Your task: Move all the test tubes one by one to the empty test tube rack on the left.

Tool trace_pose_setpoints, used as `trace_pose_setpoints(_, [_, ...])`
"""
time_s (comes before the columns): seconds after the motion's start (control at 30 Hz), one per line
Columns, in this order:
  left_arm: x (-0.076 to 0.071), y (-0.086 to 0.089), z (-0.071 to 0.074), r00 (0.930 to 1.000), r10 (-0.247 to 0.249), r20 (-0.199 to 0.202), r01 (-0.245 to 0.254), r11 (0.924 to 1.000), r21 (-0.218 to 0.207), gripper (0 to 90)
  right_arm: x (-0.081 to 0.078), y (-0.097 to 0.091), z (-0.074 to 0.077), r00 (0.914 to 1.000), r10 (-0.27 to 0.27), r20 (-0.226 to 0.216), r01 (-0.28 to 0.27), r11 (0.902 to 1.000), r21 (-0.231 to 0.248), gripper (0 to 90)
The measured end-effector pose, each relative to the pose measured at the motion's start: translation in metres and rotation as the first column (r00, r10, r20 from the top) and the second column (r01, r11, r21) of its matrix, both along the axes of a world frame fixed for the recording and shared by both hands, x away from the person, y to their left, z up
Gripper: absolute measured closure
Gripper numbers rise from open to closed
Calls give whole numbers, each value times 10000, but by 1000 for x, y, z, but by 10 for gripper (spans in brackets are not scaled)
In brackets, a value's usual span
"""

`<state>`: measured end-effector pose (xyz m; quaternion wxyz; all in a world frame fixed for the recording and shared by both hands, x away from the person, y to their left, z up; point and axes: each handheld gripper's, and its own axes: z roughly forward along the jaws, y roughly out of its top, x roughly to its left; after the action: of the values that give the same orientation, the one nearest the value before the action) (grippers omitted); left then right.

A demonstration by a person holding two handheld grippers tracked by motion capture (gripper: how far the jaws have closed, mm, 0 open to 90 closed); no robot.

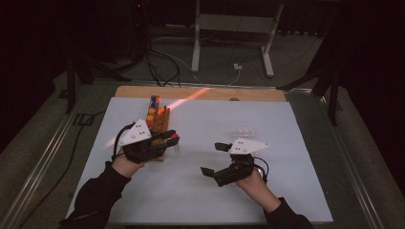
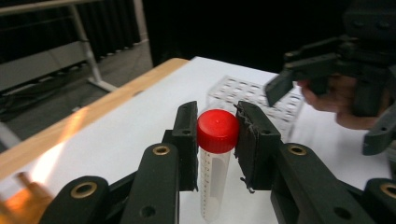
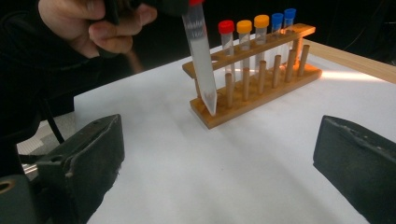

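Left gripper [image 1: 168, 139] is clamped on the red cap of a clear tube [image 2: 214, 179], which hangs off the table just in front of the near end of the wooden rack [image 1: 159, 125]. From the right gripper view the tube [image 3: 201, 56] tilts slightly, its pointed tip beside the rack's near end and clear of the holes

Wooden rack holds five capped tubes: red [image 3: 227, 29], orange [image 3: 243, 27], orange [image 3: 261, 22], blue [image 3: 277, 18], blue [image 3: 290, 14]. All look empty, as does the held one

Clear plastic rack [image 2: 254, 95] sits further right on the white table [image 1: 286, 191], near the right gripper; every well I can see is empty

Right gripper [image 1: 216, 158] has jaws spread wide, nothing between them, hovering low over the table

Progress, my read: one tube out of the wooden rack and in transit, none yet in the clear rack. Left to do: carry it across, seat it in a well, then likely the other five
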<state>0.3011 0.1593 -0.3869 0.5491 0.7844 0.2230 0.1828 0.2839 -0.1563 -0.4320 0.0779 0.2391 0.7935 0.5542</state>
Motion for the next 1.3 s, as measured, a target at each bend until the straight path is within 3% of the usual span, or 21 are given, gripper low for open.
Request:
trace_pose_setpoints(0.3, [6,24,10,9953,926,273,-925,9957,-72,717,-4,6,-3,9977,260,632,-238,9991,-353,17])
trace_pose_setpoints(0.5, [10,42,16,9848,1701,357,-1693,9853,-244,717,-4,7,-3,9968,292,739,-256,9985,-487,17])
trace_pose_setpoints(0.7, [15,55,14,9717,2334,370,-2331,9724,-138,717,-3,5,-2,9967,294,756,-261,9987,-439,17])
trace_pose_setpoints(1.03, [23,63,4,9596,2806,213,-2809,9596,146,717,-3,5,-2,9966,307,760,-274,9987,-440,18])
trace_pose_setpoints(1.3, [30,68,-9,9541,2991,-169,-2989,9542,145,717,-4,5,-1,9966,323,759,-291,9987,-421,18])
